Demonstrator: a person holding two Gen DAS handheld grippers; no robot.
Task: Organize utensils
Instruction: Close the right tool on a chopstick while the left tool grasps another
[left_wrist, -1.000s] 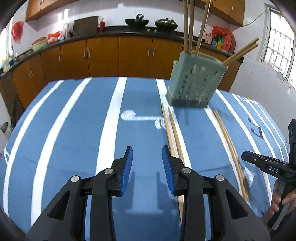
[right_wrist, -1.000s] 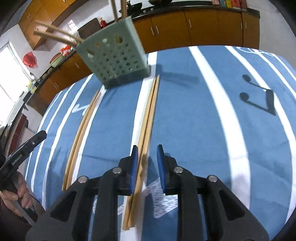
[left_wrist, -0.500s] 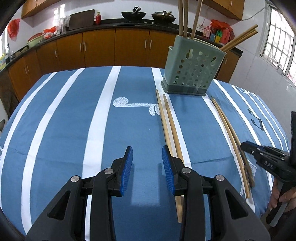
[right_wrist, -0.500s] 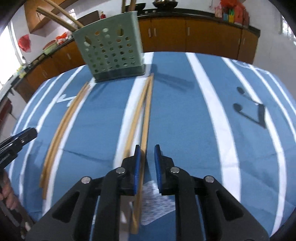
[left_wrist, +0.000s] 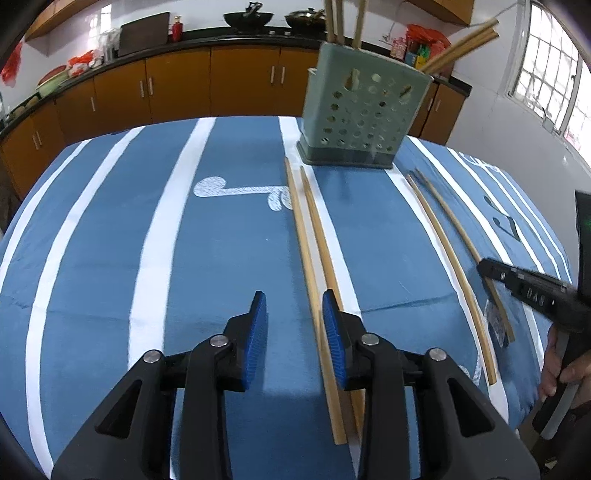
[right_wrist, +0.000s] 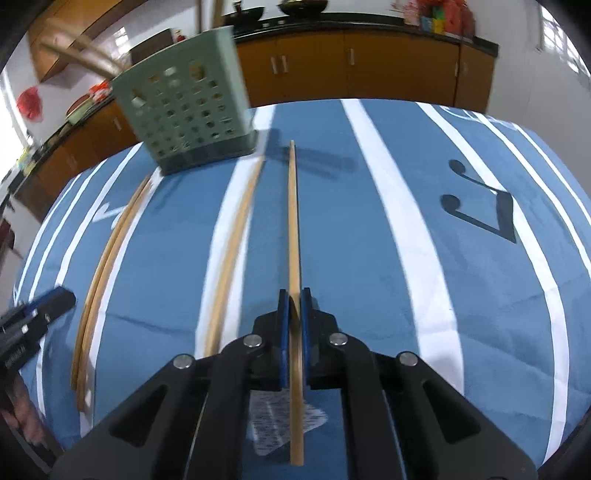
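Through my left wrist view, my left gripper (left_wrist: 290, 325) hangs low over the blue-and-white striped cloth (left_wrist: 110, 258) on the worktop, its blue fingers (left_wrist: 255, 332) released with nothing pressed between them; they have just been closing a little. A pair of long wooden chopsticks (left_wrist: 312, 258) lies just to their right, one stick running close along the inside of the right-hand finger, and I cannot tell whether it touches the pad. Farther right a second pair (left_wrist: 447, 251) lies on the cloth, and my right gripper (left_wrist: 532, 291) reaches in over its near end. The pale green perforated utensil holder (left_wrist: 364, 118) stands at the far side of the cloth with several chopsticks (left_wrist: 461, 42) already upright or leaning in it, so part of the sorting looks done. Through my right wrist view, the fingers (right_wrist: 283, 339) of my right gripper (right_wrist: 293, 306) have just been closing and are now clenched on a single chopstick (right_wrist: 293, 229), thin, straight and light-coloured, which points away toward the holder (right_wrist: 184, 107). Its partner (right_wrist: 236, 240) lies loose on the cloth to the left, and the other pair (right_wrist: 107, 258) lies beyond that, beside my left gripper (right_wrist: 33, 325) at the frame edge. I judge that four sticks remain outside the holder: one gripped, three lying on the cloth.
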